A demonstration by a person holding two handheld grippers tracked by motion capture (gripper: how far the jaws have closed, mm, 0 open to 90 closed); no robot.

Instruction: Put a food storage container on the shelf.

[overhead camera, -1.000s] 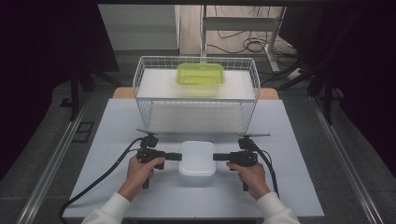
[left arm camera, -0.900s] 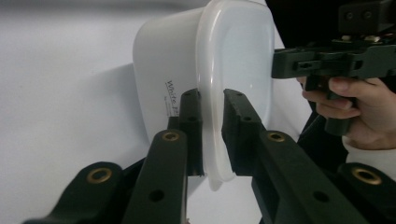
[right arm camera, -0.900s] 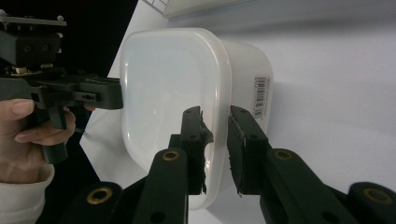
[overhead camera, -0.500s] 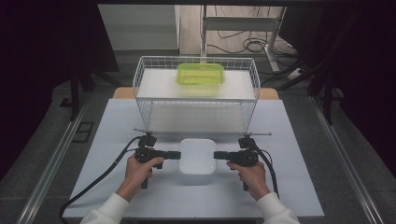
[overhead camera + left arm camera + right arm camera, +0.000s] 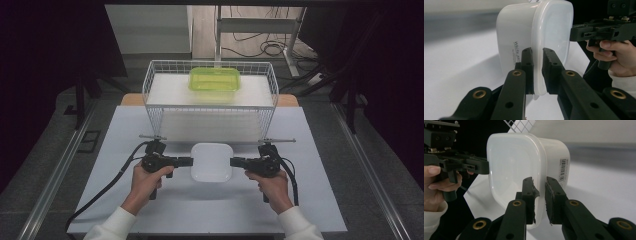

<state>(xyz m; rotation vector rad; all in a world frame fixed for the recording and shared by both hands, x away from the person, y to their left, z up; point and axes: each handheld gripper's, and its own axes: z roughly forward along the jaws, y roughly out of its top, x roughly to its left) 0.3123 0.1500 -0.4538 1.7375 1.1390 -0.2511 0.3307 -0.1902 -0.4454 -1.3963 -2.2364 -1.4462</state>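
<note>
A white plastic container (image 5: 211, 161) with its lid on is held between both grippers over the near middle of the white table (image 5: 125, 210). My left gripper (image 5: 189, 161) is shut on the rim at its left side. My right gripper (image 5: 234, 162) is shut on the rim at its right side. In the left gripper view the jaws (image 5: 537, 53) pinch the lid's edge of the container (image 5: 549, 30), with handwriting on its wall. In the right gripper view the jaws (image 5: 539, 182) clamp the opposite edge of the container (image 5: 511, 165), which carries a barcode sticker.
A white wire basket (image 5: 150, 90) stands at the back of the table, with a green lidded container (image 5: 214, 80) on a white block inside it. Cables trail from both grippers toward the table's front edge.
Both grippers and the white container between them have shifted slightly away from the person, toward the basket. Both grips are unchanged.
</note>
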